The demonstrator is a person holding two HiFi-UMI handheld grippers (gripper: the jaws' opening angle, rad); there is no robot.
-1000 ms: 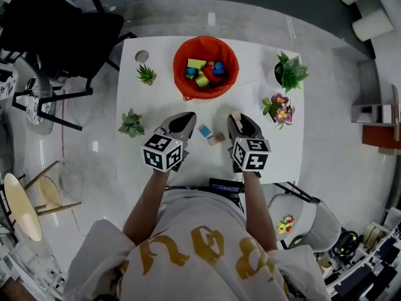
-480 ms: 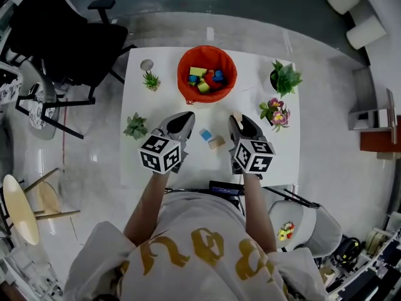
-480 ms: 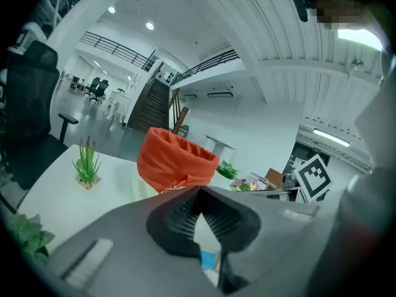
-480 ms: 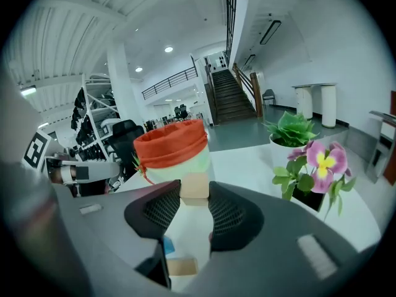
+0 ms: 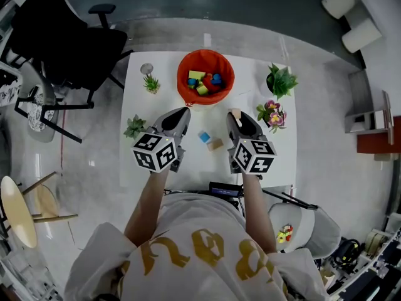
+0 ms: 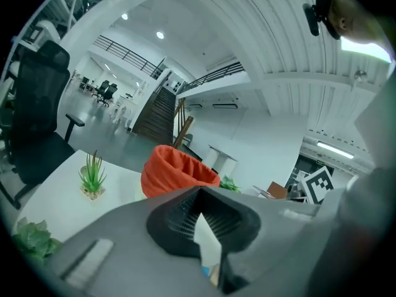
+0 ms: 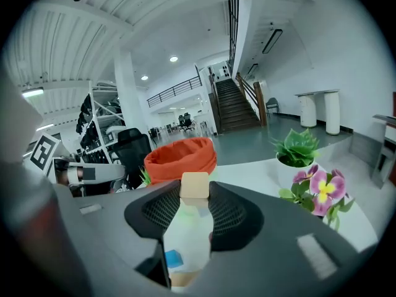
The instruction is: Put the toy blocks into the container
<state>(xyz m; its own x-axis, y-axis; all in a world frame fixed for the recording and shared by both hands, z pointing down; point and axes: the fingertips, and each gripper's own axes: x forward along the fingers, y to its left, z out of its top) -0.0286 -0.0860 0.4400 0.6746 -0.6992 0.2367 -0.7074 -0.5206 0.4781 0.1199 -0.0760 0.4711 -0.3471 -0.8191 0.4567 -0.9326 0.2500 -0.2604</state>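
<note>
Partly done: several toy blocks [image 5: 202,83] lie in the orange fabric container [image 5: 182,68]. Your right gripper [image 5: 235,114] is clamped on a beige wooden cube [image 7: 195,184]; your left gripper [image 5: 183,111] is closed and empty. A small blue block [image 5: 204,136] and a tan wooden block [image 5: 215,144] are left on the white worktop [image 5: 194,163].

The basket [image 5: 207,99] stands at the table's [image 5: 200,165] 12 o'clock. Two blocks [image 5: 204,136] lie central, between left tongs [image 5: 182,111] and right tongs [image 5: 235,114], whose tip holds another block [image 5: 235,112].
</note>
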